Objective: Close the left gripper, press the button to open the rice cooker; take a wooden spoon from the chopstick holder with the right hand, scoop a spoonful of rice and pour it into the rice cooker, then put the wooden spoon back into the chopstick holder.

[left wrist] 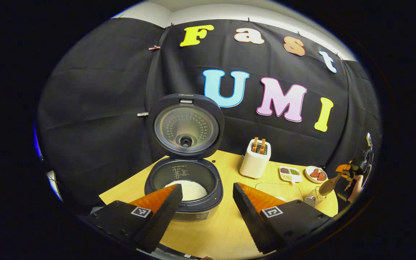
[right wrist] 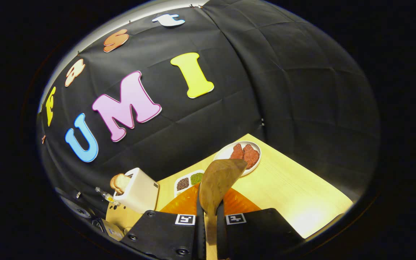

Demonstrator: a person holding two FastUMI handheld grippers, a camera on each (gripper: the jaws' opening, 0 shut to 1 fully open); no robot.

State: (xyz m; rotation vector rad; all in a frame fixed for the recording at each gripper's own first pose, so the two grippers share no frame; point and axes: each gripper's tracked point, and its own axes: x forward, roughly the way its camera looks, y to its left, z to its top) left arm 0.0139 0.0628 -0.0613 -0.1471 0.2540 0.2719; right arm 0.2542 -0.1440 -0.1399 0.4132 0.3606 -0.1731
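Observation:
The rice cooker stands open on the wooden table, its lid raised upright and white rice in the pot. My left gripper is open, hovering just in front of the cooker with nothing between its fingers. At the far right, my right gripper holds the wooden spoon above the wire chopstick holder. In the right gripper view, my right gripper is shut on the handle of the wooden spoon, whose bowl points up and away and looks empty.
A white toaster with two bread slices stands right of the cooker. Beside it sit a divided seasoning dish and a plate of red slices. The table edge runs near the right gripper.

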